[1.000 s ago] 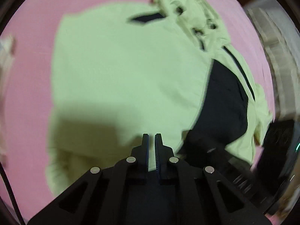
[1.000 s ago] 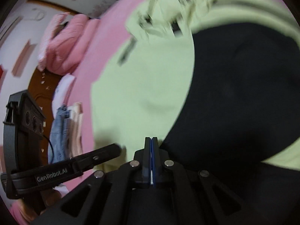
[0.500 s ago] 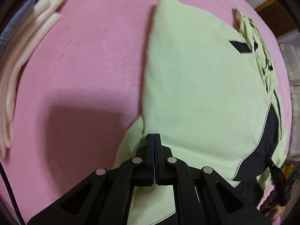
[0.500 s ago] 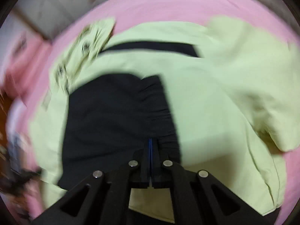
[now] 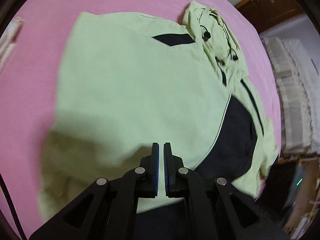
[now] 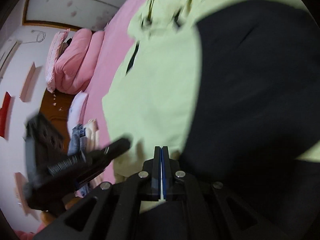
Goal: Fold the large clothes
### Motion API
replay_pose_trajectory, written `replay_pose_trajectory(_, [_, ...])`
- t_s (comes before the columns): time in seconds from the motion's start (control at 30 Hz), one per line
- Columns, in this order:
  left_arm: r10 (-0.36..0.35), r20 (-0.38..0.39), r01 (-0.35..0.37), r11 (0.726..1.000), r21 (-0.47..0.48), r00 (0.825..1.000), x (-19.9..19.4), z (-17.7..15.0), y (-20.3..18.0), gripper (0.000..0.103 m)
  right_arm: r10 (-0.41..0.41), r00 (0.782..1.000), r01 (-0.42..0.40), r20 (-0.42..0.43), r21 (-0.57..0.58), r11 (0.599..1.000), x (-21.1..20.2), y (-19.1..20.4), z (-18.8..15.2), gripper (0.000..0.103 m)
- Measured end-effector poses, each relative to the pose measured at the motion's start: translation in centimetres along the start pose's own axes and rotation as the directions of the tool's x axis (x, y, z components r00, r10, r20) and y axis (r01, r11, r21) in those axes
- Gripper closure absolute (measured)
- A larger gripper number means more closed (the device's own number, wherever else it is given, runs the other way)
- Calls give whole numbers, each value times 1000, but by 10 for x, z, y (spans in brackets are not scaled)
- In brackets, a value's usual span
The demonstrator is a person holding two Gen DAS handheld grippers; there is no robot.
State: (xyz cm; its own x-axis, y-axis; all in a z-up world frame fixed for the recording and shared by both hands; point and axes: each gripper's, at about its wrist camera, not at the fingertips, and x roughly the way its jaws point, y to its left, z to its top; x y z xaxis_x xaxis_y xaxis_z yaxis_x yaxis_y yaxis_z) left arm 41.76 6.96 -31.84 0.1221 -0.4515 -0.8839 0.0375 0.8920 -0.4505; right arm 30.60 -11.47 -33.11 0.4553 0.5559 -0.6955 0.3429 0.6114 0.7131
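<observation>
Jacket point(image 5: 140, 84) — pale green with black panels — lies spread on the pink bedspread point(image 5: 40, 70); in the left wrist view its broad green back faces up, a black sliver shows near the top, and a large black panel point(image 5: 236, 136) curves along its right side; the crumpled hood point(image 5: 212, 32) with dark cords bunches at the upper right edge of the garment; the near hem is in shadow and slightly rumpled; the left gripper point(image 5: 161, 146) hangs over the lower middle of the jacket with a narrow slit between its jaws and no cloth in that slit — whether the tips touch the fabric I cannot tell; the right gripper point(image 6: 161, 149) has its jaws pressed together on nothing, poised where the green cloth point(image 6: 156, 92) meets the black panel point(image 6: 250, 90); in the right wrist view the left gripper point(image 6: 118, 146) appears blurred at the lower left, its tip at the jacket's near green edge; beyond the bedspread point(image 6: 104, 64), folded pink bedding point(image 6: 74, 62) is stacked by the wall, and a small pile of folded clothes point(image 6: 84, 138) — denim and pale pink — sits at the bed's edge
</observation>
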Motion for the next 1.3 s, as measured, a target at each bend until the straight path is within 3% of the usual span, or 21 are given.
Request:
replay_pose_trajectory(0.13, [-3, 62, 7, 998, -62, 998, 21, 37, 2, 102, 12, 1000, -12, -11, -22, 1000, 39, 10, 18, 103])
replay_pose_trajectory(0.27, [125, 151, -105, 985, -138, 981, 30, 68, 23, 102, -37, 999, 38, 10, -172, 984, 48, 24, 58, 103])
replay_pose_trajectory(0.37, [131, 205, -85, 972, -219, 970, 30, 84, 52, 102, -79, 996, 88, 44, -256, 963, 39, 20, 91, 103])
replay_pose_trajectory(0.47, [125, 227, -75, 973, -216, 966, 27, 92, 65, 102, -153, 979, 185, 133, -277, 943, 14, 2, 119, 103])
replay_pose_trajectory(0.53, [215, 264, -158, 963, -219, 940, 17, 95, 70, 102, -123, 978, 164, 170, -253, 954, -14, -22, 131, 103])
replay_pose_trajectory(0.57, [225, 270, -164, 960, -228, 936, 14, 96, 75, 102, -202, 956, 249, 211, -229, 941, -26, -34, 133, 103])
replay_pose_trajectory(0.6, [222, 272, -157, 957, -242, 936, 13, 97, 81, 102, -300, 913, 361, 278, -203, 910, -43, -48, 131, 103])
replay_pose_trajectory(0.67, [246, 278, -172, 949, -264, 929, 8, 99, 92, 102, -409, 828, 474, 384, -88, 876, -80, -77, 133, 103])
replay_pose_trajectory(0.77, [264, 277, -195, 948, -250, 924, 8, 106, 100, 102, -402, 828, 438, 391, -3, 899, -109, -98, 130, 103])
replay_pose_trajectory(0.87, [299, 259, -244, 943, -226, 918, 6, 108, 92, 102, -445, 810, 484, 383, -6, 875, -111, -79, 120, 101])
replay_pose_trajectory(0.9, [335, 248, -292, 936, -196, 909, 3, 108, 83, 102, -422, 828, 454, 369, 0, 891, -107, -67, 116, 99])
replay_pose_trajectory(0.97, [333, 248, -306, 941, -141, 910, -2, 111, 62, 102, -300, 896, 325, 329, -23, 946, -90, -38, 107, 99])
replay_pose_trajectory(1.0, [307, 252, -286, 951, -117, 918, -5, 107, 50, 102, -235, 923, 261, 304, -46, 964, -81, -26, 100, 99])
replay_pose_trajectory(1.03, [248, 247, -233, 969, -87, 937, -9, 100, 36, 102, -160, 953, 183, 256, -70, 981, -64, -10, 88, 99])
replay_pose_trajectory(1.07, [197, 233, -186, 980, -68, 952, -9, 94, 26, 102, -120, 970, 137, 212, -70, 988, -49, -1, 79, 99])
replay_pose_trajectory(1.17, [92, 160, -85, 995, -53, 983, -6, 66, 2, 102, -97, 990, 99, 98, -20, 995, -10, 12, 51, 99])
replay_pose_trajectory(1.3, [88, 78, -74, 984, -164, 993, 9, 32, 6, 102, -112, 993, 112, 43, 15, 994, 13, 14, 26, 99])
